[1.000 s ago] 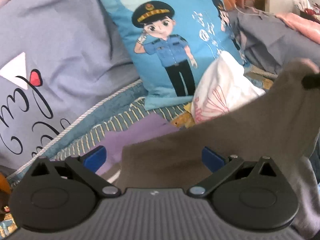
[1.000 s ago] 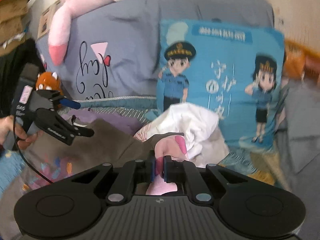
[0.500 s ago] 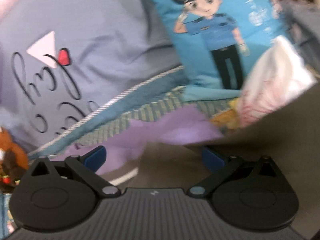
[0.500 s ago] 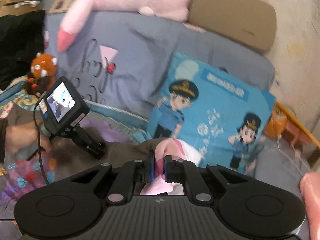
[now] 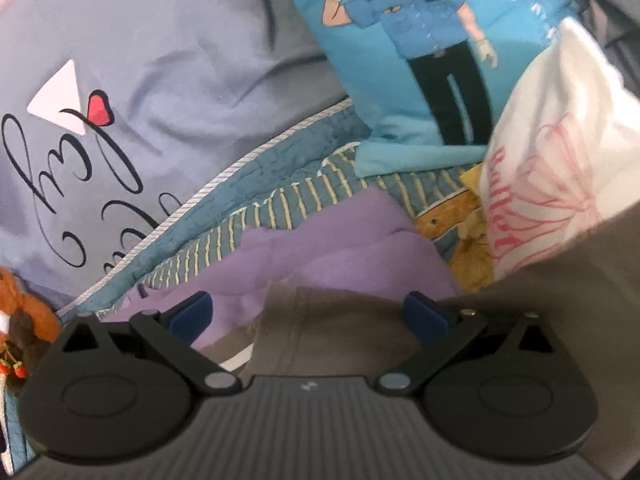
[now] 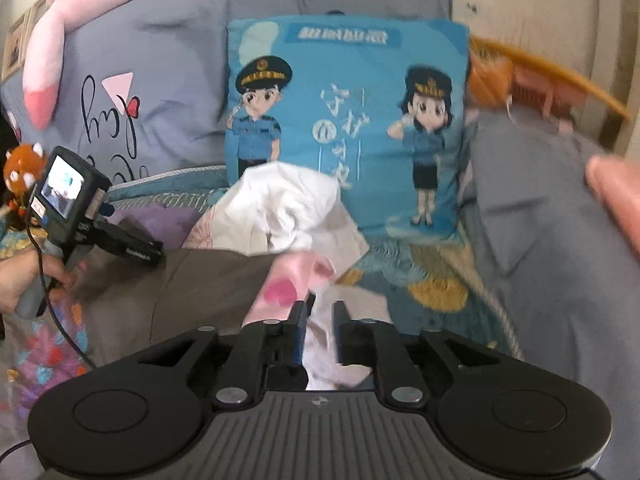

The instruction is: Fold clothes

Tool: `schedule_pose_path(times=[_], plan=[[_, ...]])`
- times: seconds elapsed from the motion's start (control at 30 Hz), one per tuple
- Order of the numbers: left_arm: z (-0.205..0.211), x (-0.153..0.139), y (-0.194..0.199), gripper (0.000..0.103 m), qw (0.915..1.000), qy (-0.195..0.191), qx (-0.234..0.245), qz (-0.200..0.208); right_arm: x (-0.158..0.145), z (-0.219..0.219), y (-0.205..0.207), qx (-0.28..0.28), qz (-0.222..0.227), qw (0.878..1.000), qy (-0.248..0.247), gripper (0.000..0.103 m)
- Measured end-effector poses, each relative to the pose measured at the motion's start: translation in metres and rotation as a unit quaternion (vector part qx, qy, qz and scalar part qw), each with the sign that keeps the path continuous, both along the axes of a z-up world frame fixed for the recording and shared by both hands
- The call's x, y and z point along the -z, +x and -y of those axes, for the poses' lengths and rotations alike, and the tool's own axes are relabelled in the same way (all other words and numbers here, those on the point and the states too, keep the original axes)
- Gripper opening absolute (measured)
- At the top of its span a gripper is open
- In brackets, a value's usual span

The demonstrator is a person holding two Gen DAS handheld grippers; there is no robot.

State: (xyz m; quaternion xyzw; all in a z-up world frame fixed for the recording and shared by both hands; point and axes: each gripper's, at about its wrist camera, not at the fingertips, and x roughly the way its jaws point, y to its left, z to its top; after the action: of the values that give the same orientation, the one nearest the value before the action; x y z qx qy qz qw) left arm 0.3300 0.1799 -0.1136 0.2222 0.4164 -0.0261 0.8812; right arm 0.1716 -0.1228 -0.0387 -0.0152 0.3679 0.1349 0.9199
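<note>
Grey-brown garment (image 6: 208, 280) spread flat on the bed, pink-and-white printed cloth (image 6: 288, 280) bunched at its edge

Your left gripper (image 5: 307, 312) is black, with two round hubs, angled link arms with silver pivot screws, blue pads (image 5: 191, 312) on the fingers and a ribbed grey body bearing a small white mark. Your right gripper (image 6: 320, 330) is built the same, its pads edged in blue. From the right view, the left unit carries a small lit screen (image 6: 62, 188) and a black cable (image 6: 40, 264); white lettering on its arm is too blurred to read.
</note>
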Motion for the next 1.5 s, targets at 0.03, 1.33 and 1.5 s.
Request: schedule_pose_path(times=[0.03,1.33,1.5], plan=[[-0.002,-0.007,-0.005,0.103,0.9998,-0.013,0.016,-0.005,0.004,0.003,-0.002,-0.018,-0.001,1.000,0.010,0.035],[-0.019,-0.035,-0.130,0.103,0.9721,-0.046,0.216,-0.079,0.041,-0.019,0.028,-0.328,0.017,0.943,-0.051,0.075],[-0.019,-0.036,-0.131,0.103,0.9720,-0.047,0.217,-0.077,0.032,-0.028,0.028,-0.366,0.025,0.930,0.014,0.075]])
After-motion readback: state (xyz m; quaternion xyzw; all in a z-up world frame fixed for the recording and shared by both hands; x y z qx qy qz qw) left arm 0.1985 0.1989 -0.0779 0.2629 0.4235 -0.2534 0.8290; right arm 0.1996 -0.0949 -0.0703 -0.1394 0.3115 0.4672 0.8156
